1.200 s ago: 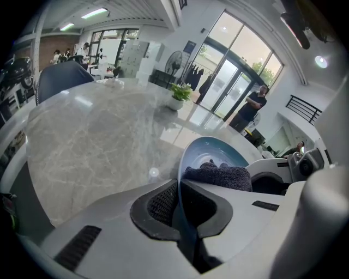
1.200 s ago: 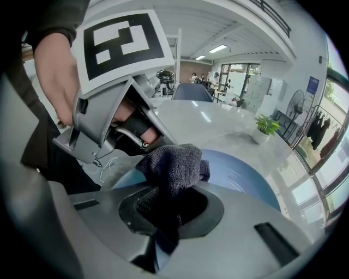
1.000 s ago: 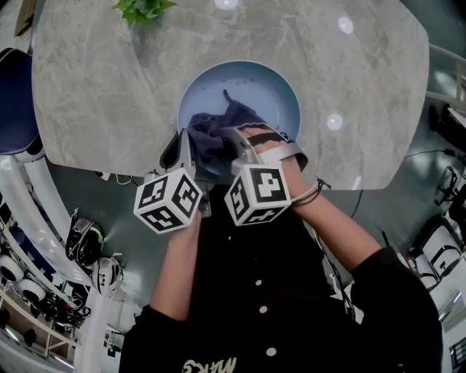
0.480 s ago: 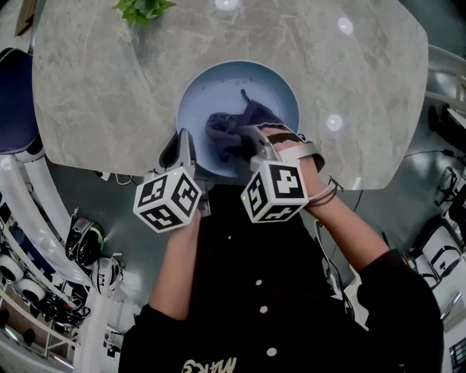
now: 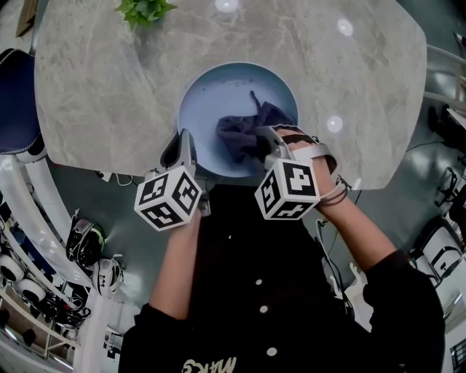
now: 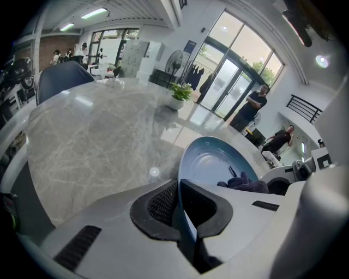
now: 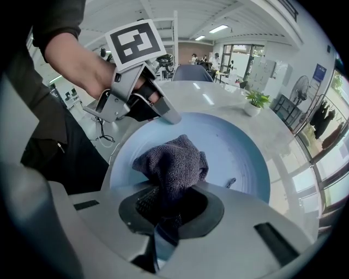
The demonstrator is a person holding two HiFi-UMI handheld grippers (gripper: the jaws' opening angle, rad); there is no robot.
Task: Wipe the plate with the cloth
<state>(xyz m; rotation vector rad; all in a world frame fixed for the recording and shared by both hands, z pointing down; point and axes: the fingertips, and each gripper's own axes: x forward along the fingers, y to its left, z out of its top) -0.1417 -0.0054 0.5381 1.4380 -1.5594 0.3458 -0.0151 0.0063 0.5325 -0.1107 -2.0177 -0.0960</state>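
**Left gripper** [image 5: 185, 144]: forearm is reaching in from the near side. The tool is pointing steeply down, with its jaws pinching the near-left rim of the plate [image 5: 211, 84].

**Right gripper** [image 5: 263, 143]: wrist is angling in from the right. Its jaws are clamping the cloth [image 5: 244, 130], which is lying bunched on the plate's near-right part.

**Plate:** sitting at the near edge of the table [image 5: 102, 95], its far and left floor showing bare.

**Table:** stretching open on both sides. A plant [image 5: 144, 9] is standing at the far edge, well apart.

A grey marble table [image 5: 95, 87] stands before tall windows [image 6: 240, 60].
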